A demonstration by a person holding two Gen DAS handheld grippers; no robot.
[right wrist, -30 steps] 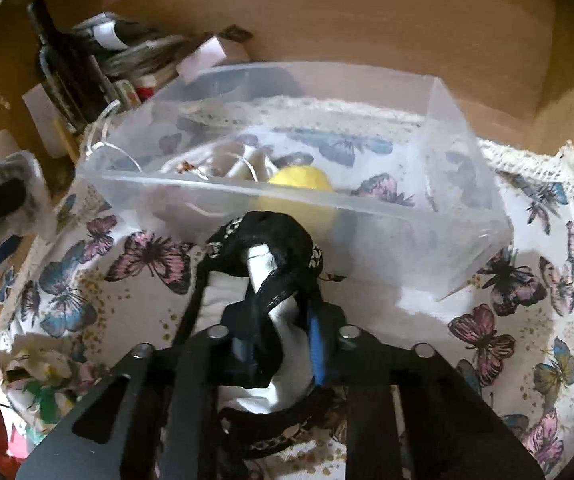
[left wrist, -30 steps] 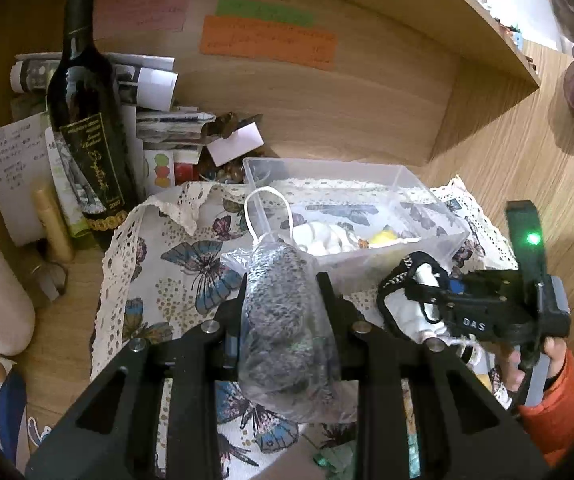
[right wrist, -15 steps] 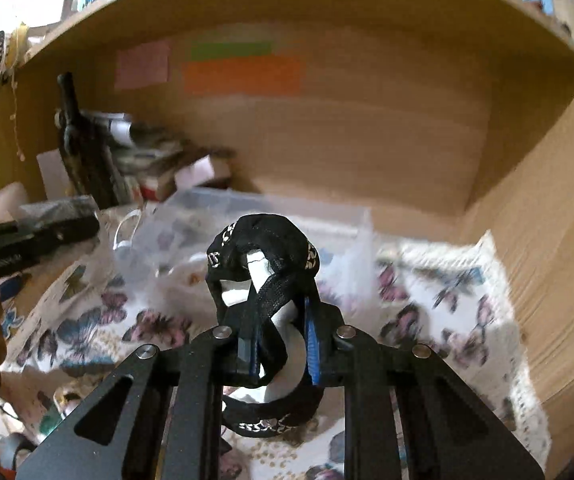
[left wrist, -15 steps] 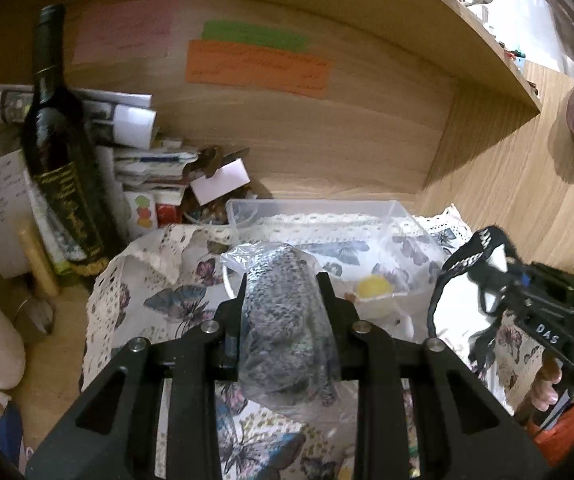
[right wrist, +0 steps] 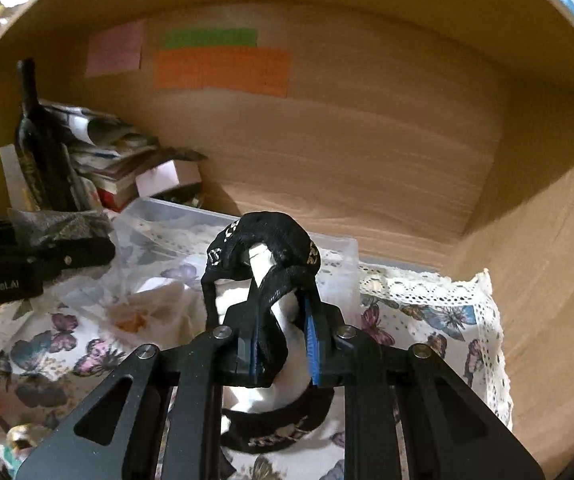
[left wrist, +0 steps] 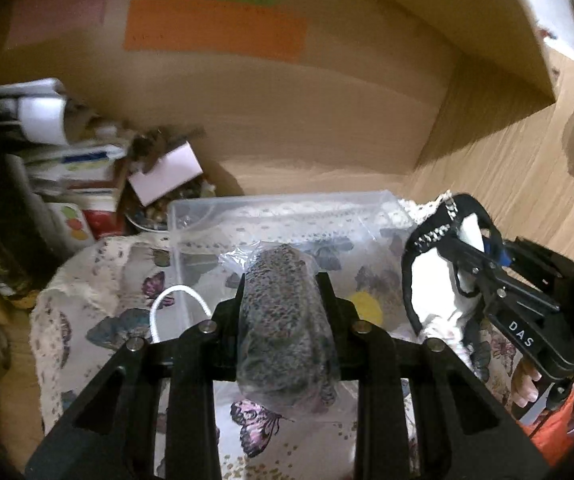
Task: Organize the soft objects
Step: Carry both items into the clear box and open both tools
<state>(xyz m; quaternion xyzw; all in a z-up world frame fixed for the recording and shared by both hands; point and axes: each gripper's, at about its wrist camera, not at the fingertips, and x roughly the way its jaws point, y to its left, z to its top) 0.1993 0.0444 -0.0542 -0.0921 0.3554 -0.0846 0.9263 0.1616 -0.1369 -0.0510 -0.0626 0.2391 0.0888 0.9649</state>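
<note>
My left gripper (left wrist: 283, 280) is shut on a grey speckled soft bundle in a clear plastic bag (left wrist: 285, 320), held above the near side of a clear plastic bin (left wrist: 191, 216). My right gripper (right wrist: 279, 312) is shut on a black-and-white fabric item with black straps (right wrist: 265, 240), held above the bin's right part (right wrist: 339, 248). The right gripper also shows in the left wrist view (left wrist: 467, 256), at the bin's right end. A yellow ball (left wrist: 367, 306) and a white cord loop (left wrist: 175, 300) lie in the bin.
The bin stands on a butterfly-print cloth (right wrist: 427, 312) in a wooden alcove. A dark wine bottle (right wrist: 37, 140), stacked papers and boxes (left wrist: 87, 168) fill the left back corner. Coloured notes (right wrist: 223, 68) hang on the back wall.
Both grippers have risen and moved forward over the bin with their loads still held. The right gripper tilted up from looking down at the bin.
</note>
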